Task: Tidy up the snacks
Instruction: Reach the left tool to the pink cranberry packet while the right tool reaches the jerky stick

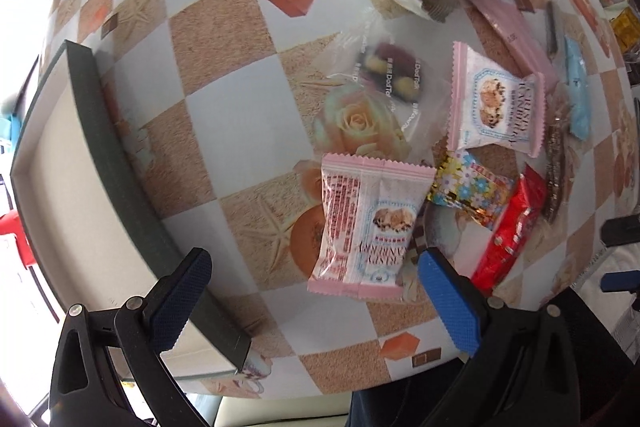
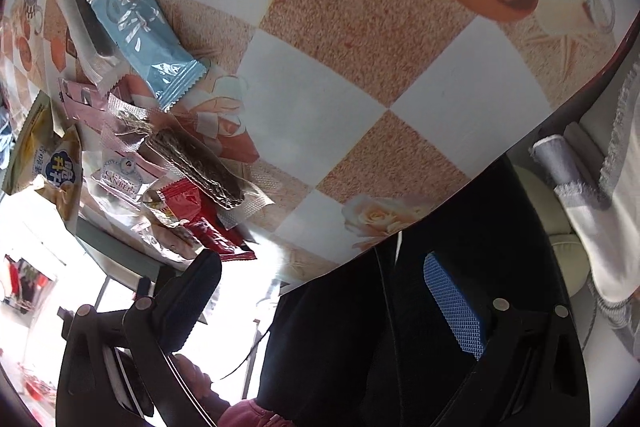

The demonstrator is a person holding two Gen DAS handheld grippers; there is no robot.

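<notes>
The left claw (image 1: 312, 303) is spread wide and holds nothing, poised just short of the nearest pink cookie packet (image 1: 368, 227), which lies flat on the desk (image 1: 248, 131) at the front of the snack pile. The likely step is to pick up that packet and carry it to the box (image 1: 72, 187) on its left. A good grip would straddle the packet's crimped near edge and close gently, since the wrapper looks slippery and the cookie fragile. Beside the packet lie a flowered sweet (image 1: 468, 187) and a red wrapper (image 1: 508, 227), close enough to snag. The right claw (image 2: 320, 307) also gapes wide, empty, off the desk edge over dark trousers. The desk wears a checkered printed cloth; the room beyond is washed out.
</notes>
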